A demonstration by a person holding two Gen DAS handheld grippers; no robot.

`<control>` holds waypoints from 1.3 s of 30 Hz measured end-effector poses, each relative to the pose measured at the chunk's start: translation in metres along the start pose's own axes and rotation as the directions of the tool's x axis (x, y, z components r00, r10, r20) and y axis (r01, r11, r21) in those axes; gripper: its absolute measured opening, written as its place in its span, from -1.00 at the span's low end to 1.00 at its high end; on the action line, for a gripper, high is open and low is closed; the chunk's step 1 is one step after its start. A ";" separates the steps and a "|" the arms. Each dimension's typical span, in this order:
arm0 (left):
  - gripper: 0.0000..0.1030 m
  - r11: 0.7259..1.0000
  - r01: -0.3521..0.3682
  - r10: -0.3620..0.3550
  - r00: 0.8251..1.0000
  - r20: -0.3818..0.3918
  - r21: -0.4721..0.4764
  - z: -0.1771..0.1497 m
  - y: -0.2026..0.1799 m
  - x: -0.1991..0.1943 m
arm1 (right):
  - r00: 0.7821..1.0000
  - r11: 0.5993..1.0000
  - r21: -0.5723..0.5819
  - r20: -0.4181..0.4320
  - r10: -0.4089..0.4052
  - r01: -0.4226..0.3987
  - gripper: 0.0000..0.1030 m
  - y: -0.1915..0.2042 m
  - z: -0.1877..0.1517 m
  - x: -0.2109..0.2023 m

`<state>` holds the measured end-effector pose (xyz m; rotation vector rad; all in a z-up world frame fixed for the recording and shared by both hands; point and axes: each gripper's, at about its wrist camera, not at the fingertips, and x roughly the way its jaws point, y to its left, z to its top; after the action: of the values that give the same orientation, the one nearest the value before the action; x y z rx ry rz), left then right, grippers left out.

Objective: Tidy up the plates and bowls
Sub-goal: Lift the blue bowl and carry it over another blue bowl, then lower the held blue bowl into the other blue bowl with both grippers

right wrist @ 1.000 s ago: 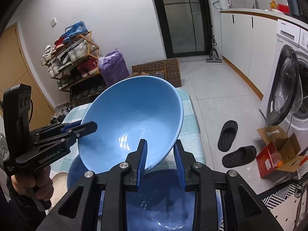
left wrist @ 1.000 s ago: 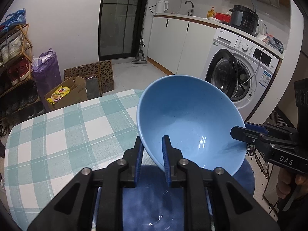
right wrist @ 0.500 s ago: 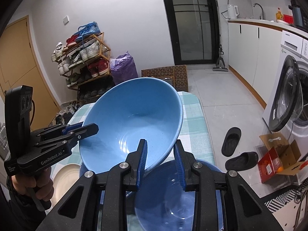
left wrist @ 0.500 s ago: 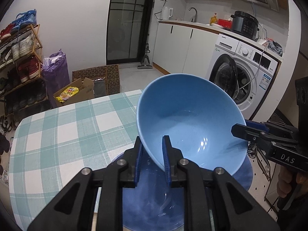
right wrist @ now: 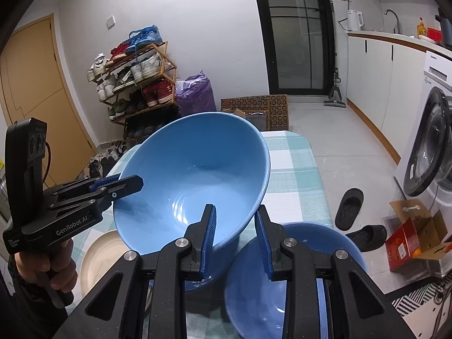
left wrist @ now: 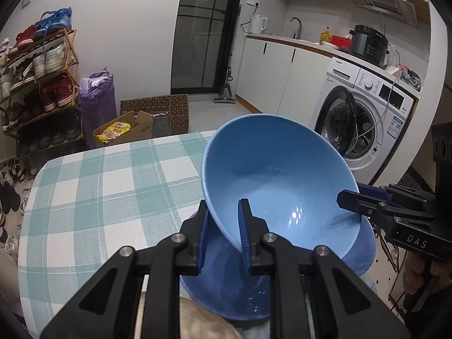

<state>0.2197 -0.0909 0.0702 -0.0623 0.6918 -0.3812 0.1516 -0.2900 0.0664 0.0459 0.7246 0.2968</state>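
I have both tongs clamped on the rim of the light blue bowl [left wrist: 279,180]: my left tongs [left wrist: 223,234] pinch its left edge and my right tongs [right wrist: 236,237] pinch the opposite edge. The bowl hangs tilted between them, its open side facing me, clear of the checked surface [left wrist: 93,192]. Directly beneath the bowl and my left tongs sits a darker blue bowl [left wrist: 226,291] on the surface. A cream plate [right wrist: 99,257] lies below and to the left of my right tongs, under my left hand [right wrist: 53,265].
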 end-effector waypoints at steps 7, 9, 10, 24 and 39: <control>-0.65 1.000 -0.018 0.018 1.000 -0.015 -0.017 -0.014 0.012 -0.004 | 1.000 1.000 -0.009 -0.015 0.017 -0.017 -0.43 0.014 -0.006 0.008; -0.65 1.000 -0.021 0.021 1.000 -0.022 -0.023 -0.018 0.014 -0.004 | 0.999 1.000 -0.010 -0.023 0.024 -0.024 -0.43 0.018 -0.009 0.011; -0.65 0.999 -0.023 0.022 0.999 -0.025 -0.026 -0.020 0.015 -0.004 | 0.999 1.000 -0.012 -0.029 0.028 -0.028 -0.43 0.020 -0.011 0.012; -0.65 0.998 -0.043 0.041 0.998 -0.053 -0.038 -0.039 0.020 -0.001 | 0.997 0.999 -0.018 -0.072 0.036 -0.038 -0.43 0.029 -0.030 0.026; -0.66 0.998 -0.064 0.061 0.993 -0.097 -0.026 -0.053 0.022 0.014 | 0.992 0.999 -0.025 -0.121 0.032 -0.036 -0.43 0.029 -0.042 0.045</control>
<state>0.2030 -0.0716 0.0172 -0.0502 0.7922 -0.3152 0.1484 -0.2517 0.0098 0.0152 0.8399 0.3440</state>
